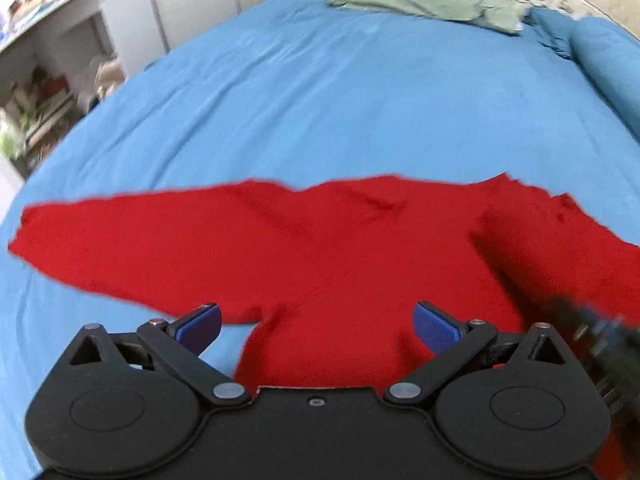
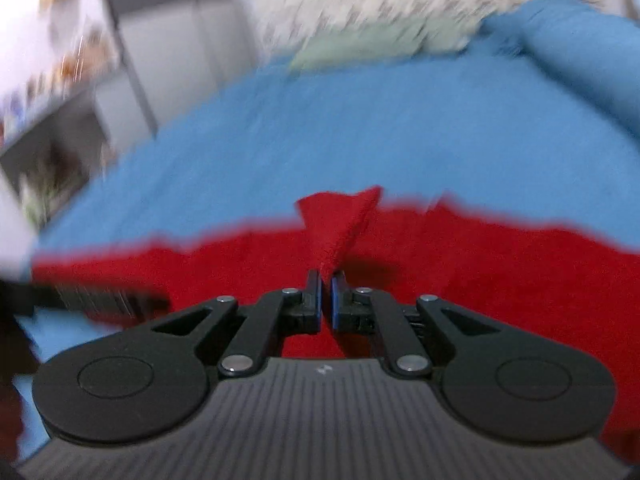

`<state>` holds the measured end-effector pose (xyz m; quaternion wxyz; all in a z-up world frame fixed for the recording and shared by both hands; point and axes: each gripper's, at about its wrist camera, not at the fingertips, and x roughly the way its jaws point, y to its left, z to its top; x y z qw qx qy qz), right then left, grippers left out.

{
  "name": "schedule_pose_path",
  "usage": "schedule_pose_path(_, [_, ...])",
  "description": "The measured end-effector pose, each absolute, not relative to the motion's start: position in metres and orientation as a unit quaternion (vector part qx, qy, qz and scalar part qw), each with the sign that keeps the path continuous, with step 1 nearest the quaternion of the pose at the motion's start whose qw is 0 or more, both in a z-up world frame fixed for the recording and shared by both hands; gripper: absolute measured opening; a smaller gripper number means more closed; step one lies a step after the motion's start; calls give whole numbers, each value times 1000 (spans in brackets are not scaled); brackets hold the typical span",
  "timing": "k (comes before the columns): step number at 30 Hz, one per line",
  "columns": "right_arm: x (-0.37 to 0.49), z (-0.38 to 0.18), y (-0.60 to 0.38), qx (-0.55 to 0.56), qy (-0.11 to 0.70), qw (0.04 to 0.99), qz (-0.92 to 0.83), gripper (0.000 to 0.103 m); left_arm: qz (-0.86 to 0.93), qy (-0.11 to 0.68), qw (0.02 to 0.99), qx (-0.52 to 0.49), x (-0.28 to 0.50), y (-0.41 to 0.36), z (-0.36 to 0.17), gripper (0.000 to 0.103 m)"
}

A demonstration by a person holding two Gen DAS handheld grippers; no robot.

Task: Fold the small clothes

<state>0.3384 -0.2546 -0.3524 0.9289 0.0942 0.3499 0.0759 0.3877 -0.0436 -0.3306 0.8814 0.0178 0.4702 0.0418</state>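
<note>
A small red knitted garment (image 1: 320, 248) lies spread on the bed covered with a blue sheet (image 1: 320, 100), with one long sleeve reaching out to the left side in the left wrist view. The left gripper (image 1: 318, 326) hangs over the lower part of this garment with its jaws wide apart, and its blue pads (image 1: 200, 326) hold nothing. The right gripper (image 2: 326, 292) has its jaws pressed nearly together on a raised fold of the red fabric, which stands up as a small peak just in front of the fingertips. The right wrist view is blurred, so the edges of the garment are not sharp there. A pale green cloth (image 1: 424, 0) lies at the far end of the bed, well apart from the red garment.
</note>
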Motion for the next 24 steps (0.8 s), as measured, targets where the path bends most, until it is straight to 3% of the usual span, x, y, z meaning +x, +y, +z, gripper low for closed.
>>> schedule_pose_path(4, [324, -367, -236, 45, 352, 931, 85, 21, 27, 473, 881, -4, 386, -33, -339, 103])
schedule_pose_path(7, [316, -367, -225, 1, 340, 936, 92, 33, 6, 471, 882, -18, 390, -20, -343, 103])
schedule_pose_path(9, [314, -373, -221, -31, 342, 933, 109, 71, -7, 472, 881, -26, 390, -21, -341, 103])
schedule_pose_path(10, [306, -375, -213, -44, 342, 932, 115, 77, -16, 474, 880, -29, 391, -20, -340, 103])
schedule_pose_path(14, [302, -368, -207, -79, 342, 928, 123, 80, -55, 487, 871, -33, 389, -24, -340, 103])
schedule_pose_path(19, [280, -352, -242, -29, 360, 928, 89, 82, -114, 497, 858, -59, 384, -46, -344, 101])
schedule_pose_path(24, [263, -343, -282, 13, 369, 928, 50, 84, -136, 499, 851, -87, 391, -73, -355, 85])
